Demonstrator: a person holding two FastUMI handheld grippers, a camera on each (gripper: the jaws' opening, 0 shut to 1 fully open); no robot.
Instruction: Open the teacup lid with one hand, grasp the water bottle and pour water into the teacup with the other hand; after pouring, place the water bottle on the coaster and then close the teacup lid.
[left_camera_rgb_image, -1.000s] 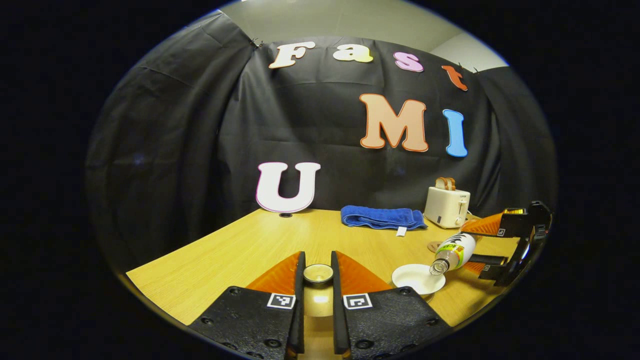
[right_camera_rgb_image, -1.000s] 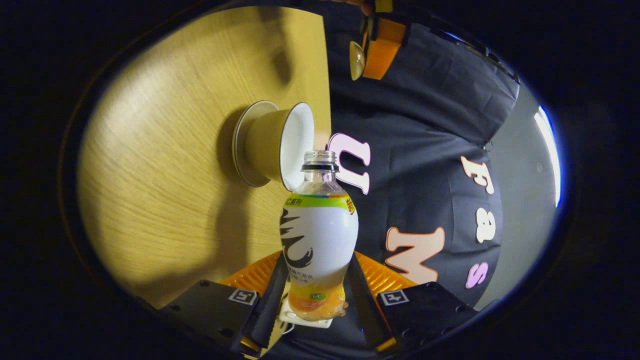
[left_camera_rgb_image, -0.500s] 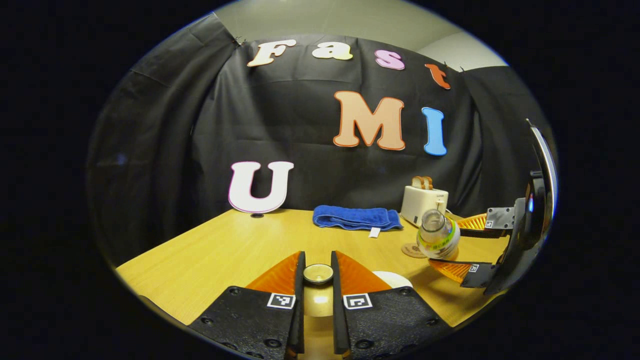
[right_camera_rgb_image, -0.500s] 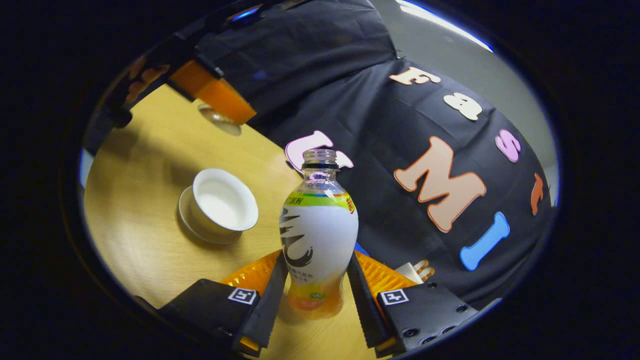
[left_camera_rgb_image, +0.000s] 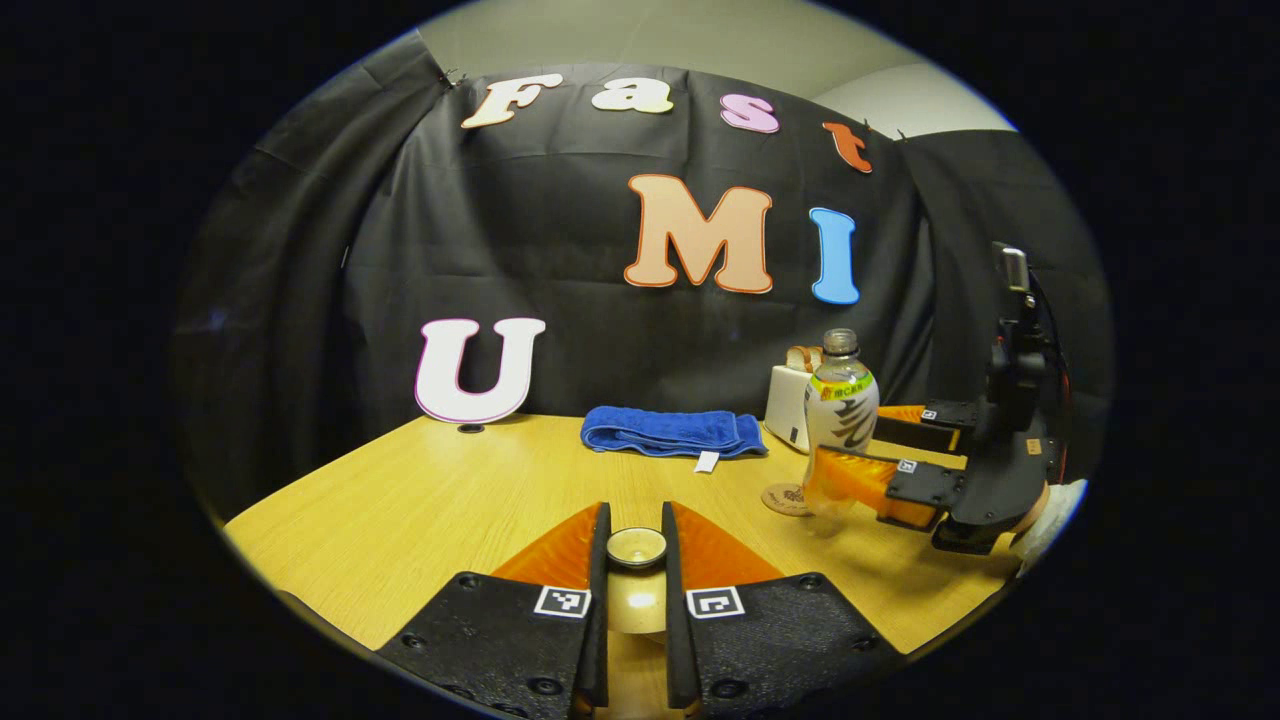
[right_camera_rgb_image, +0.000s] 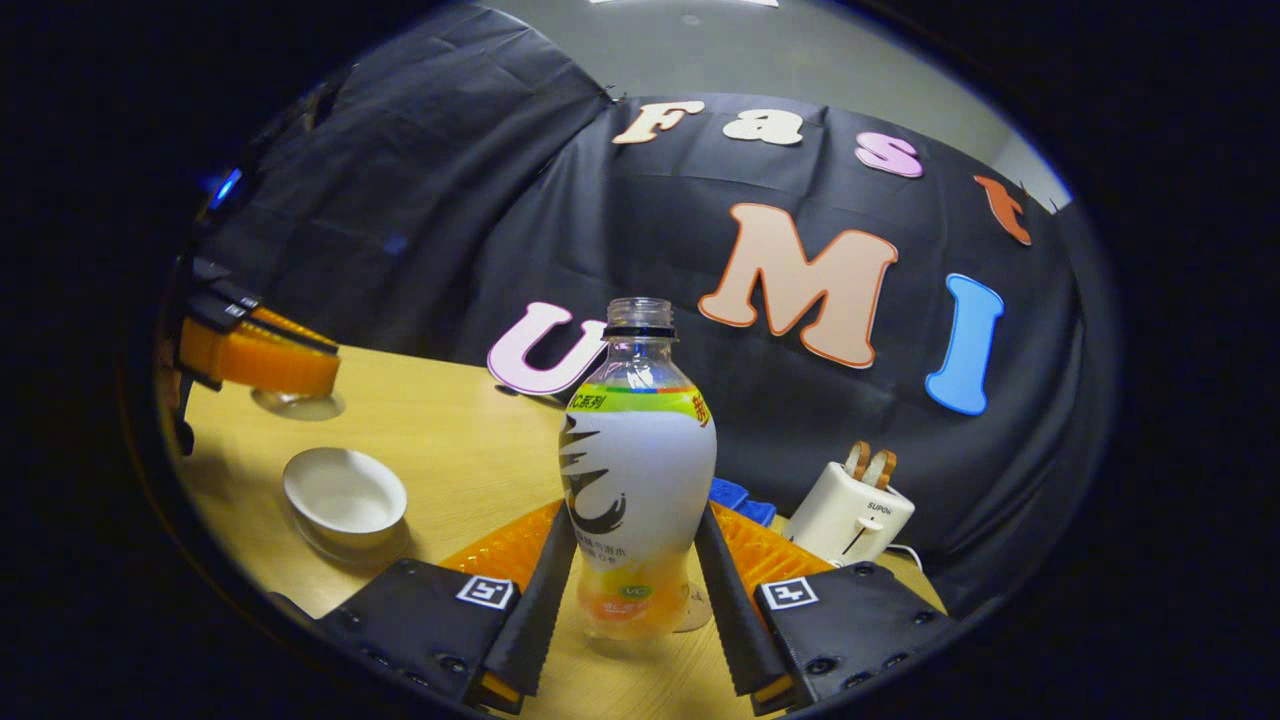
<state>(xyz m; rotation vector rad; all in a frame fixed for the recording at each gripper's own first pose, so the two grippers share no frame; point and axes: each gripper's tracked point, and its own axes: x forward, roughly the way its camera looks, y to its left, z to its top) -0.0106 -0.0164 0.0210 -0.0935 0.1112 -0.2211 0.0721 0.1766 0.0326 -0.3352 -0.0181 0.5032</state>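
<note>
Right gripper view: bottle (right_camera_rgb_image: 637, 470) upright, pinched low on its body by right gripper (right_camera_rgb_image: 634, 590), cap off.
Bottle base sits over the coaster (right_camera_rgb_image: 697, 612), contact with it unclear. Open cup (right_camera_rgb_image: 344, 492) on saucer stands on table (right_camera_rgb_image: 450, 440) to the left. Left gripper (right_camera_rgb_image: 262, 356) hangs above and beyond the cup, lid (right_camera_rgb_image: 297, 404) under its fingers. Left gripper view: left gripper (left_camera_rgb_image: 635, 548) pinches the lid knob (left_camera_rgb_image: 636, 547) between both fingers; bottle (left_camera_rgb_image: 841, 415) at right beside coaster (left_camera_rgb_image: 784, 499), held by right gripper (left_camera_rgb_image: 868, 462). Towel (left_camera_rgb_image: 672, 431) and toaster (left_camera_rgb_image: 787, 405) at far edge.
</note>
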